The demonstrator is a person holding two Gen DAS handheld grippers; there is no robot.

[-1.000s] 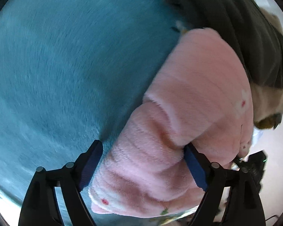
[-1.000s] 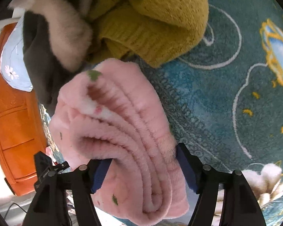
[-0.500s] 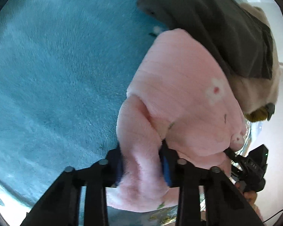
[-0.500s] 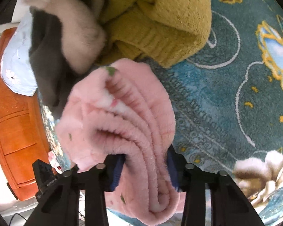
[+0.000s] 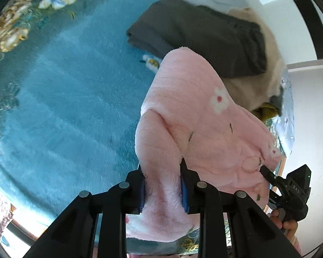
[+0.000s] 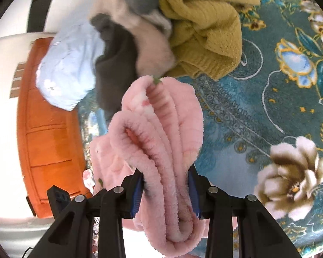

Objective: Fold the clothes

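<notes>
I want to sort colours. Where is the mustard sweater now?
In the right wrist view, the mustard sweater lies crumpled at top centre on the teal floral blanket, beside the beige fleece.

The fleece garment (image 5: pixel 200 124) sits between the jaws of the left gripper (image 5: pixel 162 188) and runs ahead and to the right of it, over the carpet (image 5: pixel 64 107). The right gripper (image 5: pixel 267 173) meets its far right edge. Ahead of the fleece lies a folded garment (image 5: pixel 204 40) on a fluffy one (image 5: pixel 267 79).

Seen from the right gripper (image 6: pixel 164 191), bunched folds of the fleece (image 6: pixel 161 133) sit between its jaws. Ahead lies the pile: a knit sweater (image 6: pixel 206 28) ahead-right, a cloth bundle (image 6: pixel 69 68) ahead-left. A wooden cabinet (image 6: pixel 47 133) stands left.
</notes>
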